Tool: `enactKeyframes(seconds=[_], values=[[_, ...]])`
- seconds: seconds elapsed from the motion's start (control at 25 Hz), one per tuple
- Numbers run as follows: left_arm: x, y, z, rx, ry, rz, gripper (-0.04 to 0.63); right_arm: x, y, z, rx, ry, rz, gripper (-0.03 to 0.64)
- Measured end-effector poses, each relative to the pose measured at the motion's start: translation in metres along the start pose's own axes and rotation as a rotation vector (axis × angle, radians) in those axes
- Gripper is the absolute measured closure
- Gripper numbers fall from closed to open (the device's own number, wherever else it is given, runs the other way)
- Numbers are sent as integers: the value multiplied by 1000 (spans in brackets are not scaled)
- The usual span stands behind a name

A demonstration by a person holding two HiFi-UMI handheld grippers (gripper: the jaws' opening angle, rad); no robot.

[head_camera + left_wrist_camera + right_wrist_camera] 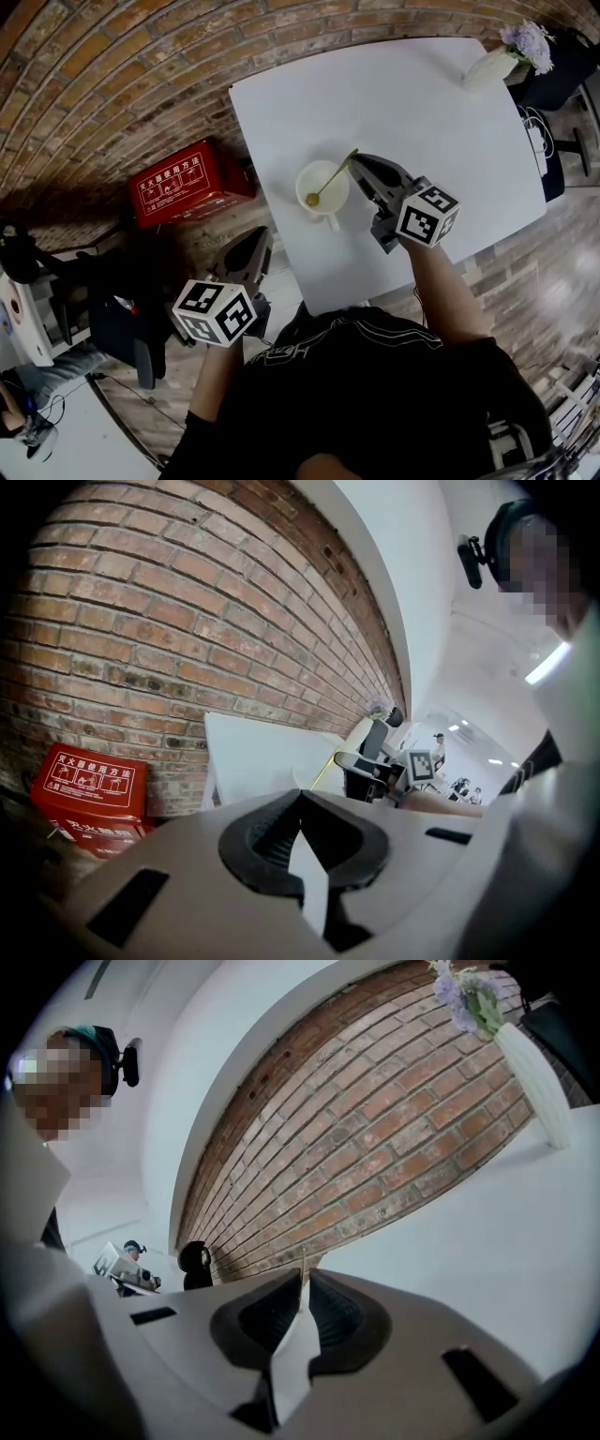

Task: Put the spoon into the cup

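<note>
Spoon point(333, 176): bowl end down in cup point(336, 202), handle slanting up over the rim.
Cup: upright on table point(422, 112), near its front edge.
Right gripper point(358, 164): jaws narrow, pinching the spoon handle.
Left gripper point(262, 236): jaws together, empty, off the table.

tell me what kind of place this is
Probably an indoor office or lab-style workspace. A plain white table stands beside a brick wall on wood-look flooring, a red box with printed characters sits by the wall, and other people stand in a bright room behind.
</note>
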State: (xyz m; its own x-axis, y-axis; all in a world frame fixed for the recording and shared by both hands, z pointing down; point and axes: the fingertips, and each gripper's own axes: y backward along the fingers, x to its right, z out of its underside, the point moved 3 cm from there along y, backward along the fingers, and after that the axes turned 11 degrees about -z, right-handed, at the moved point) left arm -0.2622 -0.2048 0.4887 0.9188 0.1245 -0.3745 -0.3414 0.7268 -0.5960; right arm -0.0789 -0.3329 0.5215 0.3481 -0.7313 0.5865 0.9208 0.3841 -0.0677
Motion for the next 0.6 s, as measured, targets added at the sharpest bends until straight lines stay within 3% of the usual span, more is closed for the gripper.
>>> enactKeyframes(seconds=[0.2, 0.36, 0.48, 0.6], values=[[21, 17, -5, 35, -19, 10, 591, -5, 13, -4, -32, 35, 48, 588], [45, 34, -12, 83, -35, 26, 591, -31, 33, -24, -44, 94, 1, 532], [67, 49, -16, 120, -48, 42, 591, -63, 55, -40, -40, 162, -24, 534], [89, 65, -19, 159, -57, 57, 591, -101, 81, -57, 28, 135, -110, 567]])
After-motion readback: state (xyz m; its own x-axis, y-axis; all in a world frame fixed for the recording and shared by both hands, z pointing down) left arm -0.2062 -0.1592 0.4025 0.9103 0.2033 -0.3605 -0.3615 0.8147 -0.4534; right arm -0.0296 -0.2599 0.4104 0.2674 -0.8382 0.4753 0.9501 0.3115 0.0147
